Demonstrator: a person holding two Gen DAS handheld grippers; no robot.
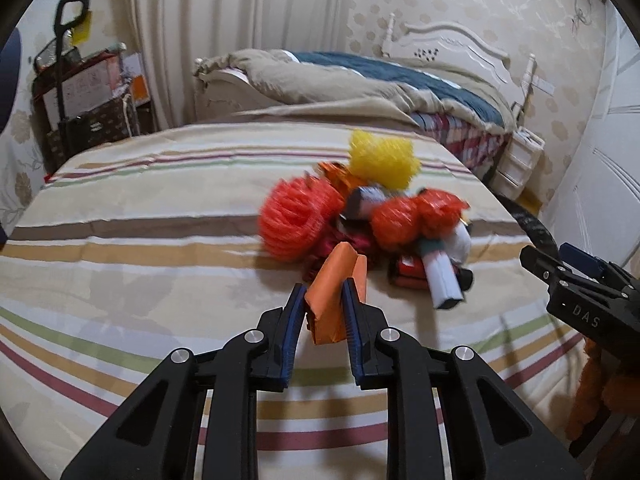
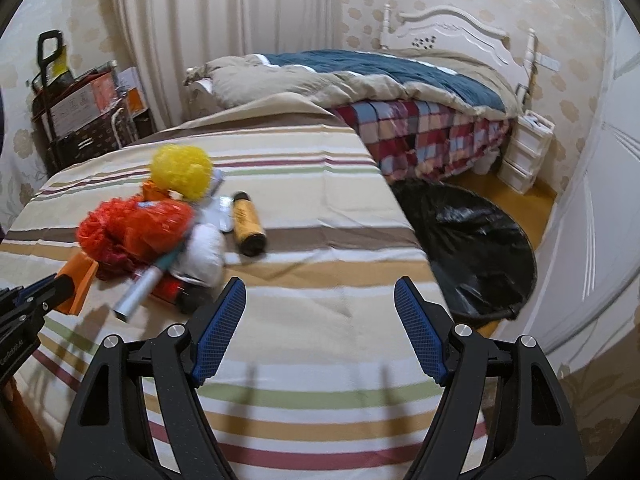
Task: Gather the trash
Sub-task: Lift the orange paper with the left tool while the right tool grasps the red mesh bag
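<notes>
My left gripper (image 1: 323, 300) is shut on an orange carton (image 1: 332, 292) and holds it just above the striped cloth. It also shows in the right wrist view (image 2: 78, 280). Beyond it lies a trash pile: red net foam (image 1: 298, 218), yellow net foam (image 1: 382, 158), a red wrapper (image 1: 408, 270) and a white-grey tube (image 1: 442, 276). In the right wrist view a yellow-black tube (image 2: 248, 226) lies beside the pile (image 2: 132, 228). My right gripper (image 2: 320, 320) is open and empty over the cloth. A black trash bag (image 2: 476, 248) stands open on the floor to the right.
The striped table cloth (image 2: 320, 272) ends at its right edge near the bag. A bed (image 2: 400, 92) with a checked quilt stands behind. White drawers (image 2: 524, 156) sit by the wall. A cart with boxes (image 2: 76, 112) stands at back left.
</notes>
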